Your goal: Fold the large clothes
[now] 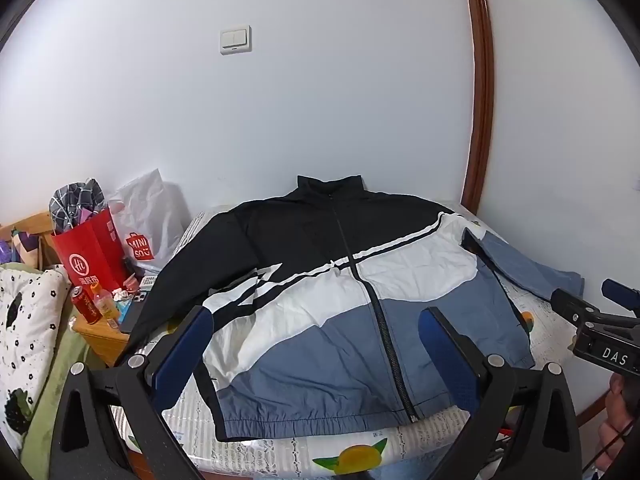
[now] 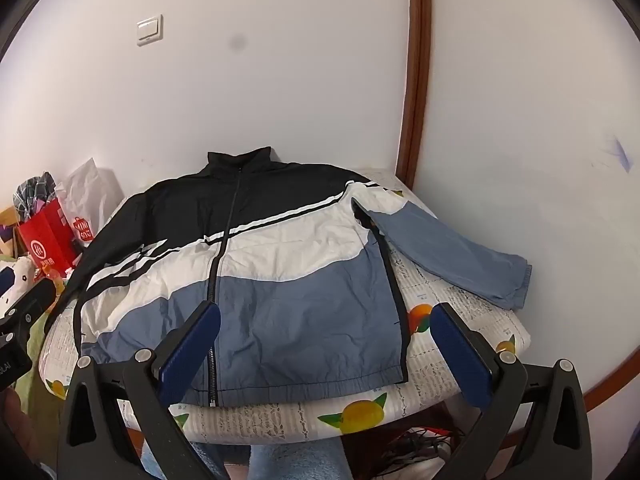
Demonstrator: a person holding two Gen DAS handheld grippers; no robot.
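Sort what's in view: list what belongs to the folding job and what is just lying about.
For the job:
jacket, spread flat, zipped
bed under it
left gripper, open
right gripper, open

Lying about:
red paper bag
white Miniso bag
red can
orange bottle
light switch

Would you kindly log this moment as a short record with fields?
garment: jacket, laid flat, front up, zipped
surface: bed with fruit-print cover
blue sleeve: spread to the right
black sleeve: along the left edge
left gripper: open, holds nothing
right gripper: open, holds nothing
folding: not begun
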